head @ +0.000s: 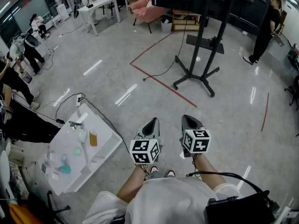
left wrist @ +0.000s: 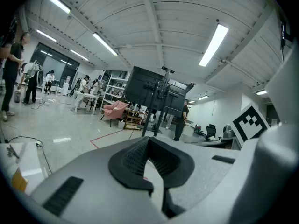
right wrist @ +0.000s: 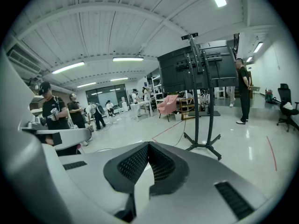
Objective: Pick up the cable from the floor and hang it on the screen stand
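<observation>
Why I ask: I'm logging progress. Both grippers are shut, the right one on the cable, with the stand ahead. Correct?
One slip: the right gripper is shut on nothing; the right gripper view shows no cable between its jaws. The cable lies on the floor by the stand. The left gripper is shut and the stand is ahead, as you say.

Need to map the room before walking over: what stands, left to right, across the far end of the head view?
White long-legged table → pink upholstered armchair → black wheeled screen stand → standing person in black clothes.
</observation>
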The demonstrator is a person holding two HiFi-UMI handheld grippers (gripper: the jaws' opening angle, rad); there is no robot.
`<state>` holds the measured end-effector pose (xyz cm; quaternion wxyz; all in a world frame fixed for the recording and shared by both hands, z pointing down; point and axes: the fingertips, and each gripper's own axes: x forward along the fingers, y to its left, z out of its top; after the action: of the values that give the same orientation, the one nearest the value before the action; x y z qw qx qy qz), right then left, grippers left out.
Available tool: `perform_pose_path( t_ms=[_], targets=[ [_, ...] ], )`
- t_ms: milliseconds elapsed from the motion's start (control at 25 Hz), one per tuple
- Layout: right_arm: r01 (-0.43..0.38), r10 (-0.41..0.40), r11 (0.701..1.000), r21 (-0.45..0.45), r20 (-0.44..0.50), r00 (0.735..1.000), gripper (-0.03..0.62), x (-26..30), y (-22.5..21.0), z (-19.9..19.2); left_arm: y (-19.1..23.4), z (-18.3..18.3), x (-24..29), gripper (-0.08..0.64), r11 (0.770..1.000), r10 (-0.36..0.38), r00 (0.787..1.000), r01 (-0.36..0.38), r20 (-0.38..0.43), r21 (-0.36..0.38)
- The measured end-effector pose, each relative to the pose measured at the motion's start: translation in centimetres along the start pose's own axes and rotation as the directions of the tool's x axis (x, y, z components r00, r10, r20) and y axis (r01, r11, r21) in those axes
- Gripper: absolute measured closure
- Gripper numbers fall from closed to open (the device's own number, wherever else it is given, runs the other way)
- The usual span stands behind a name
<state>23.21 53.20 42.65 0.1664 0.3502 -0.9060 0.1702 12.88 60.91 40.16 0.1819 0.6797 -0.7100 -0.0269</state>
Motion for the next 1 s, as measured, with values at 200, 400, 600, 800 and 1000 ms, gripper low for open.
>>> perform_pose_path(
  t_ms=[200,400,600,800,1000],
  targets=[
    [0.015,-0.015,1.000,0.003,0.006,1.000,0.574,0.0,-0.6,0.3,-0.1,0.0,0.5,0.557,1.000,-0.012,1.000,0.012,0.002,0.000],
    [0.029,-0.029,1.000,0.012,0.010,1.000,0.575,0.2,-1.0,0.7,0.1,0.4,1.2,0.557,1.000,-0.021,1.000,0.021,-0.003,0.000],
    [0.036,-0.037,0.999,0.037,0.031,0.999,0.574,1.2,-1.1,1.0,1.2,0.2,1.6,0.557,1.000,-0.020,1.000,0.020,-0.011,0.004],
    [0.057,-0.058,0.997,0.048,0.022,0.998,0.574,2.9,-0.8,0.9,3.2,0.3,2.3,0.557,1.000,-0.026,0.999,0.027,-0.024,0.014],
    [0.099,-0.098,0.992,0.082,-0.007,0.995,0.574,4.7,-1.2,0.2,5.1,0.5,3.3,0.557,0.999,-0.041,0.999,0.042,-0.033,0.028]
  ],
)
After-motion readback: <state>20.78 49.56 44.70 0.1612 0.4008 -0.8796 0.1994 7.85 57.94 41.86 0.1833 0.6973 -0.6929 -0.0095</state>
